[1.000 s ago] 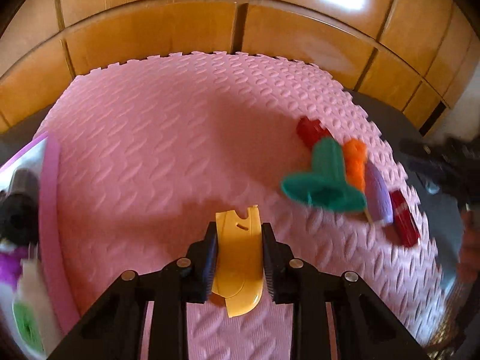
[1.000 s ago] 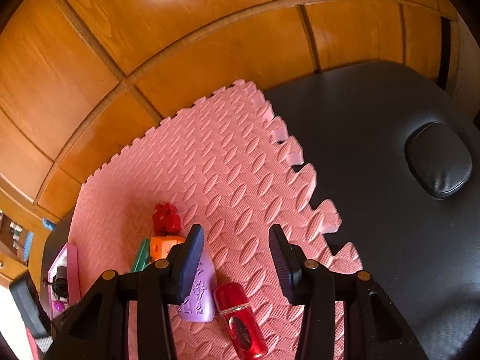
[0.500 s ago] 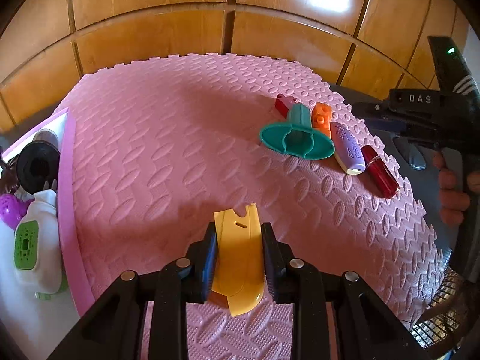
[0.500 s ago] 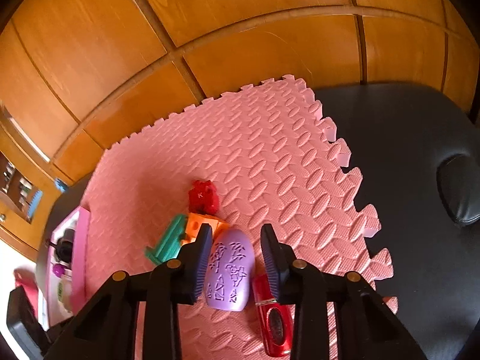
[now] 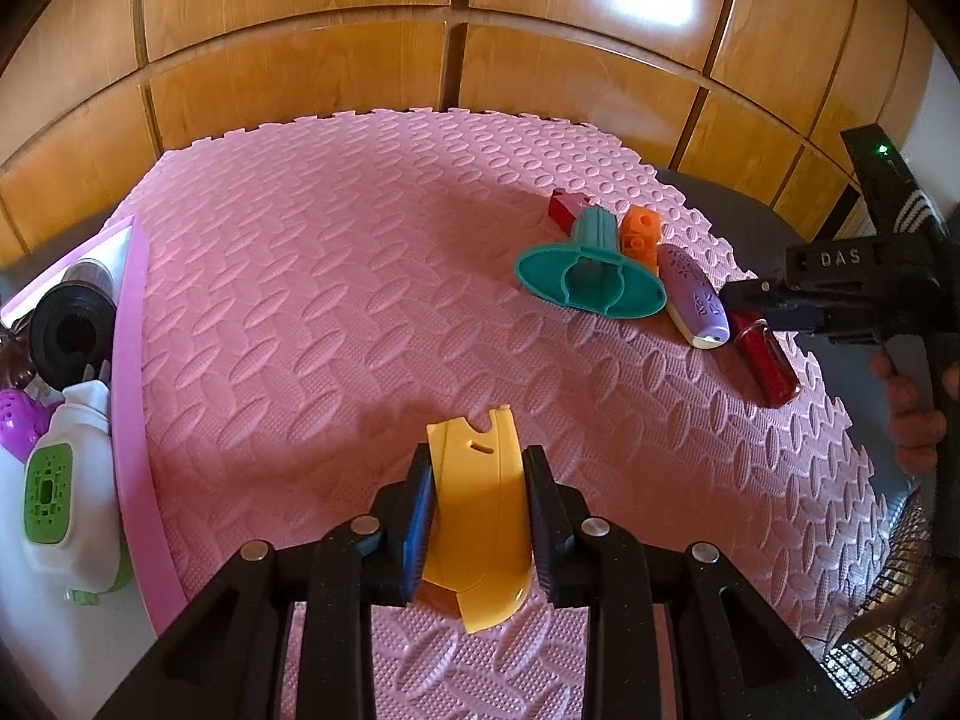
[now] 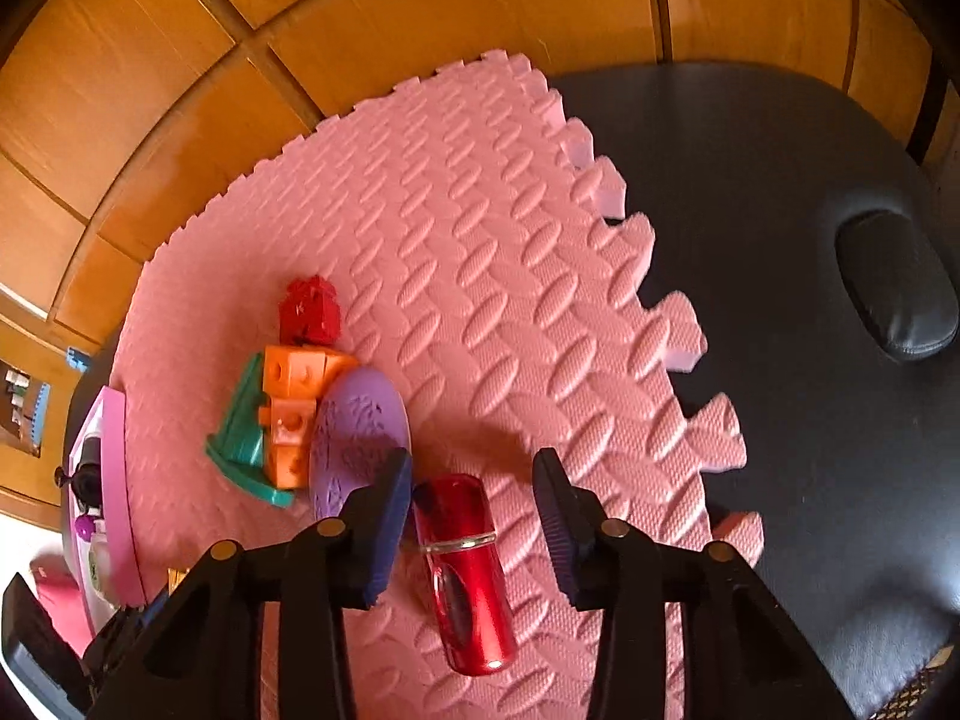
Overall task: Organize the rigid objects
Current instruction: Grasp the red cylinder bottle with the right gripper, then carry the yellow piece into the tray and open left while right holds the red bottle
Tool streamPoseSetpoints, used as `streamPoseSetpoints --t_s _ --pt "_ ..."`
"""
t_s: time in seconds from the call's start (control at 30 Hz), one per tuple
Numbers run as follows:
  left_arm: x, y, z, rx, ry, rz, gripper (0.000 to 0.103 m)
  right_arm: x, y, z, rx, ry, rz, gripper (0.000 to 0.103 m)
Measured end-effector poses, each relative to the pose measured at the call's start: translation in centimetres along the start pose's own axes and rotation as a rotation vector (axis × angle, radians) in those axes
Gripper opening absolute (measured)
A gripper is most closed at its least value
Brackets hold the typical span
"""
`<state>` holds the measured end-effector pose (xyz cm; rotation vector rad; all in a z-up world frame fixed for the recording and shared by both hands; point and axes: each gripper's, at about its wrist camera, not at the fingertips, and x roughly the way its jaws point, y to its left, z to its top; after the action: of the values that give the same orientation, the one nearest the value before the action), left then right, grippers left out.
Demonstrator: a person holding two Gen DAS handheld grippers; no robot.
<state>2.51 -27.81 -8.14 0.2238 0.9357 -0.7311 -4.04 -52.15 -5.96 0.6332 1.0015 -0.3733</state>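
Note:
My left gripper is shut on a flat yellow plastic piece, held above the near part of the pink foam mat. A row of objects lies at the mat's right side: a red block, an orange block, a teal funnel-shaped piece, a purple oval case and a red metallic cylinder. My right gripper is open, its fingers on either side of the red cylinder's top end. It also shows in the left wrist view.
A pink-rimmed tray at the mat's left edge holds a white and green bottle, a black round object and a purple item. Black padded surface lies right of the mat. Wooden panelling stands behind.
My right gripper moved from around the purple case over to the red cylinder and opened wider. My left gripper, still holding the yellow piece, has tilted slightly.

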Motion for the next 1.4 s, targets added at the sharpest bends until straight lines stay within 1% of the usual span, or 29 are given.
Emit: streamPoseSetpoints --t_s 0.1,0.23,0.3,0.37,0.43,0.47,0.5,0.53,0.6,0.7,0.87,0.93,1.17,1.4 --pt "0.1 0.0 0.0 0.000 -0.005 -0.003 0.030 -0.2 0.0 -0.7 -0.016 0.010 0.005 0.041" --pt "0.1 0.1 0.0 -0.003 -0.008 -0.004 0.030 -0.9 -0.3 -1.1 0.012 0.000 0.067 0.041" --pt "0.1 0.1 0.0 -0.002 -0.008 -0.003 0.030 -1.2 -0.2 -1.5 -0.008 -0.001 0.061 0.044" --pt "0.1 0.1 0.0 -0.005 -0.009 -0.006 0.030 -0.8 0.0 -2.0 -0.032 0.031 0.008 0.044" --pt "0.1 0.1 -0.1 -0.008 -0.012 -0.009 0.030 -0.6 1.1 -2.8 -0.118 0.028 -0.055 0.043" --pt "0.1 0.1 -0.1 -0.004 -0.014 -0.005 0.030 -0.4 2.1 -3.2 -0.181 0.027 -0.124 0.040" --pt "0.1 0.1 -0.1 -0.002 -0.015 -0.002 0.030 -0.1 2.9 -3.6 -0.231 0.018 -0.192 0.031" --pt "0.1 0.0 -0.1 -0.002 -0.017 0.000 0.030 0.1 3.4 -3.9 -0.259 0.010 -0.227 0.027" --pt "0.1 0.0 -0.1 -0.001 -0.019 0.004 0.030 0.1 3.6 -4.0 -0.270 0.007 -0.229 0.026" --pt "0.1 -0.2 -0.2 0.008 -0.019 0.012 0.029 0.1 3.3 -4.0 -0.259 0.009 -0.214 0.027" --pt "0.0 -0.1 0.0 0.007 -0.021 0.015 0.029 0.2 3.4 -4.0 -0.265 -0.006 -0.215 0.028" --pt "-0.2 -0.2 0.0 0.007 -0.022 0.022 0.029 0.1 3.6 -3.9 -0.263 -0.019 -0.215 0.026" --pt "-2.8 -0.6 0.2 0.007 -0.079 -0.005 0.029 0.1 4.0 -3.9 -0.306 -0.064 -0.225 0.026" --pt "-6.7 -0.3 1.1 -0.015 -0.154 -0.021 0.029 0.3 4.3 -3.9 -0.344 -0.101 -0.230 0.026"
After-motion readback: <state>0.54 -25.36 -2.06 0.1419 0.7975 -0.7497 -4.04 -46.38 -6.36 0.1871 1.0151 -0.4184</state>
